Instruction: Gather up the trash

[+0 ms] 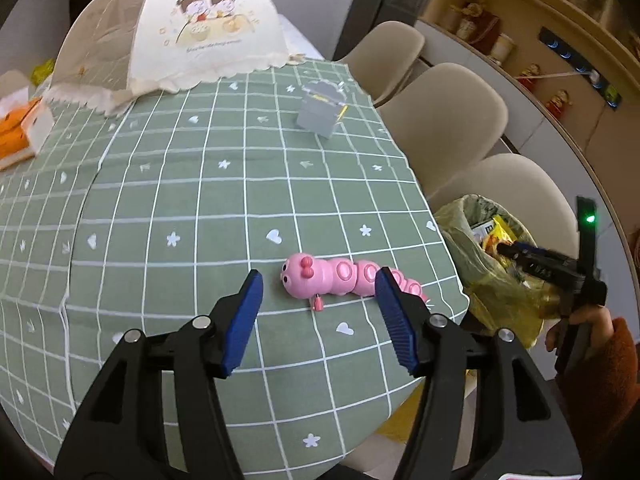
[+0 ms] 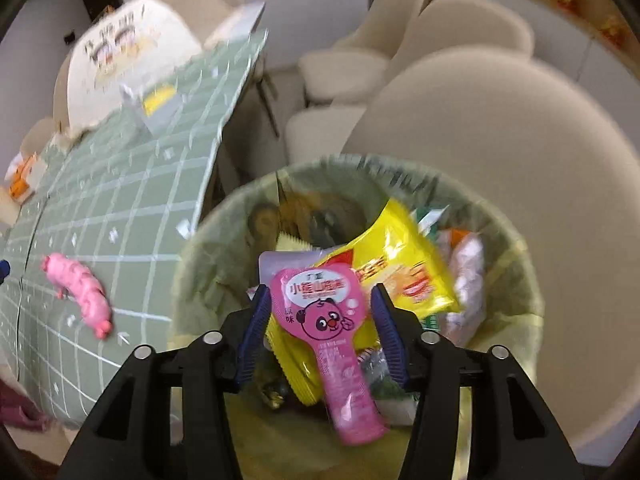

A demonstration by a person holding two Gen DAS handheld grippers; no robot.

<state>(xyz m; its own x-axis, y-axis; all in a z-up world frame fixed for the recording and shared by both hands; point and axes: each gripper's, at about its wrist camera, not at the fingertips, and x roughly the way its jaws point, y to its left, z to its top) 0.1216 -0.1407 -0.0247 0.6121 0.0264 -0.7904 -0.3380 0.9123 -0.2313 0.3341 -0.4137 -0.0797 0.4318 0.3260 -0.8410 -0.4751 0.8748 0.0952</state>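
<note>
Your left tool (image 1: 318, 312) wore ribbed blue rubbery pads (image 1: 244, 320) on matt black plastic arms with shiny metal pins. Under it, the tabletop (image 1: 180, 208) carried matt green checked cloth and a glossy pink plastic caterpillar toy (image 1: 340, 278). Your right tool (image 2: 318, 332) hung over a thin, crinkled yellowish plastic bin liner (image 2: 516, 312) holding glossy foil-like wrappers (image 2: 404, 264) and a pink pouch (image 2: 332, 328).

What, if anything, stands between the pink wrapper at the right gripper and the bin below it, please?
Nothing visible does. The pink wrapper sits between the open right gripper jaws, directly over the bin, with only other trash beneath it.
</note>
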